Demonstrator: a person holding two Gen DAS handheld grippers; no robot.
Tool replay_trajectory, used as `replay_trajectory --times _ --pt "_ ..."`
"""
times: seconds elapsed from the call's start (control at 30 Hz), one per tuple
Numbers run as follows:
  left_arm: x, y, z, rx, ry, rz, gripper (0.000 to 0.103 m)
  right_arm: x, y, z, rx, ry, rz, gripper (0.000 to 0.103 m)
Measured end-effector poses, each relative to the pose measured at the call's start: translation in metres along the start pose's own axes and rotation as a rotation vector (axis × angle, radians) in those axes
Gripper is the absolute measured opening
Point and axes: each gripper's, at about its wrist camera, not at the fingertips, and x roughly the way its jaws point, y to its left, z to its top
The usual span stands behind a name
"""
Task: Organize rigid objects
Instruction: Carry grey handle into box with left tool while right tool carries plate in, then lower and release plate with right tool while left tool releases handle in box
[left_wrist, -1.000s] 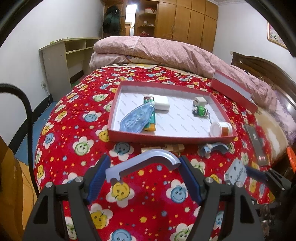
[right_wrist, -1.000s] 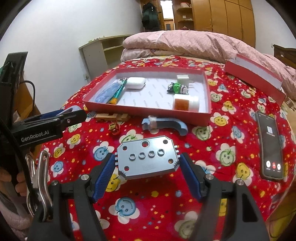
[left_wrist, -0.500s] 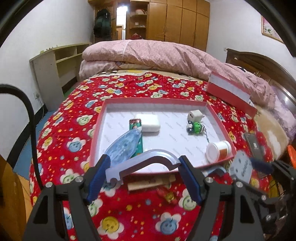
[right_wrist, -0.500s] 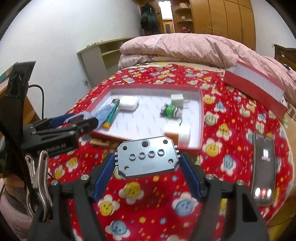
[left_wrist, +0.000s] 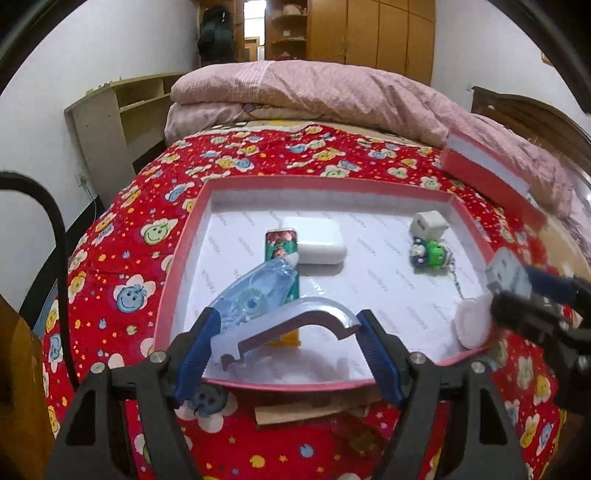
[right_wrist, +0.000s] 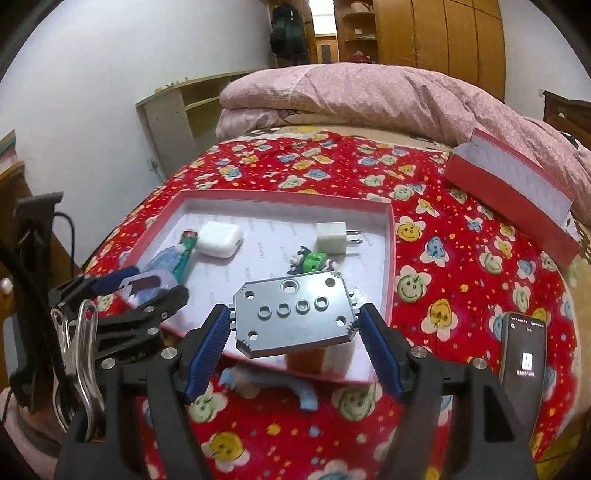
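A curved grey metal bracket (left_wrist: 291, 325) is clamped between the blue pads of the left gripper (left_wrist: 286, 345) and held over the near part of the red tray (left_wrist: 177, 258). A flat grey plate with round holes (right_wrist: 293, 317) is gripped by the right gripper (right_wrist: 295, 341) above the tray's near right corner.

Inside the tray are seen a white case (left_wrist: 319, 245), a blue tape dispenser (left_wrist: 255, 295) lying across a green lighter (left_wrist: 280, 251), a white plug (right_wrist: 332, 238), a green toy on a chain (left_wrist: 428, 254) and a white-capped bottle (left_wrist: 471, 323), partly hidden behind the right gripper. A second grey bracket (right_wrist: 266, 382) and a wooden piece (left_wrist: 314, 406) lie on the red smiley bedspread (left_wrist: 125, 266) just before the tray. A phone (right_wrist: 522, 354) lies to the right with its screen lit; its writing is too small to be read. The red lid (right_wrist: 513, 188) rests against the pink quilt (right_wrist: 351, 96).
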Motion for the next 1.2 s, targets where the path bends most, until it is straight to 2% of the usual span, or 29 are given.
replay_trajectory --times 0.17,0.7,0.93,1.07,1.2 --pt "0.009 0.001 0.001 0.019 -0.014 0.040 0.079 0.017 -0.007 0.007 0.006 0.015 -0.034 0.072" --pt "0.024 0.003 0.008 0.022 -0.025 0.077 0.082 0.055 -0.013 0.015 0.014 0.029 -0.094 0.072" --pt "0.032 0.003 0.010 0.025 -0.011 0.101 0.088 0.064 -0.014 0.024 0.016 0.029 -0.089 0.072" --pt "0.032 0.004 0.010 0.022 -0.012 0.091 0.089 0.072 -0.017 0.025 0.035 0.050 -0.063 0.072" --pt "0.033 0.002 0.009 0.035 -0.012 0.099 0.089 0.074 -0.014 0.025 0.012 0.049 -0.076 0.072"
